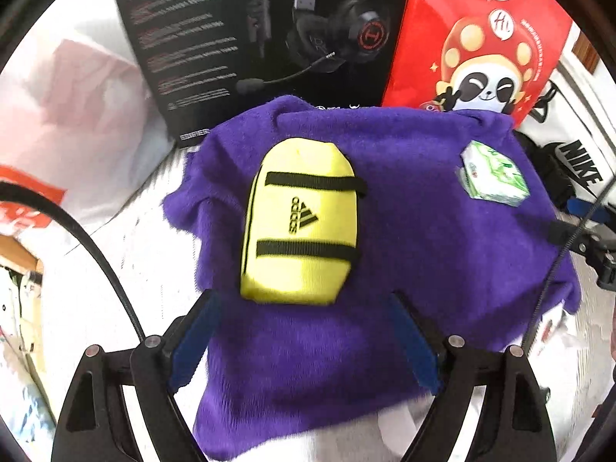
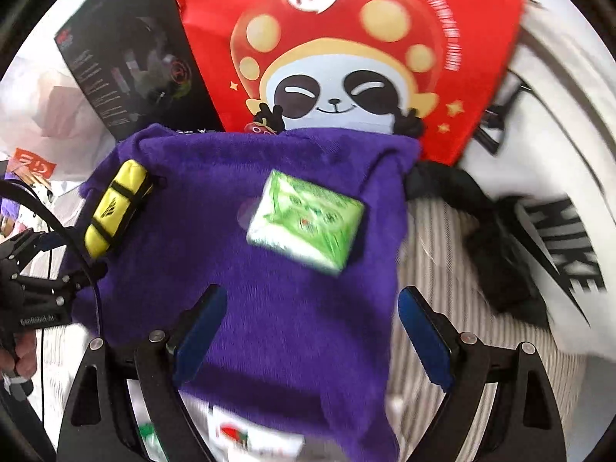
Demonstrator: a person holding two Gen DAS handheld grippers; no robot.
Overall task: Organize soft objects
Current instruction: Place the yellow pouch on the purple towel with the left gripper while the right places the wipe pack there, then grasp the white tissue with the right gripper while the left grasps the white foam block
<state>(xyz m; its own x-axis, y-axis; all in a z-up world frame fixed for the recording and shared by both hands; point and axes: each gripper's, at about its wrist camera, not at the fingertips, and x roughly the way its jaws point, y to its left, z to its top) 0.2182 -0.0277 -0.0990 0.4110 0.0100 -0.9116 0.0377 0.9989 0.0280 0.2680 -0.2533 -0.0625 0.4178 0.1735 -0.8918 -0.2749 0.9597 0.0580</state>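
A purple fleece cloth (image 1: 423,254) (image 2: 269,288) lies spread out flat. On it rest a yellow pouch with black straps (image 1: 300,223) (image 2: 115,204) and a green tissue pack (image 1: 492,177) (image 2: 306,223). My left gripper (image 1: 304,342) hovers just short of the pouch, jaws wide open, with only cloth showing between the blue pads (image 1: 196,342). My right gripper (image 2: 312,335) hangs short of the tissue pack, also open and holding nothing. Each gripper shows at the edge of the other's view: the right gripper (image 1: 589,242) and the left gripper (image 2: 23,269).
A black headset box (image 1: 250,38) (image 2: 127,65) and a red panda bag (image 1: 473,38) (image 2: 346,57) stand behind the cloth. A white Nike item (image 2: 558,246) and a black object (image 2: 500,265) lie to the right on striped bedding (image 2: 442,254). White plastic bag (image 1: 65,107) at left.
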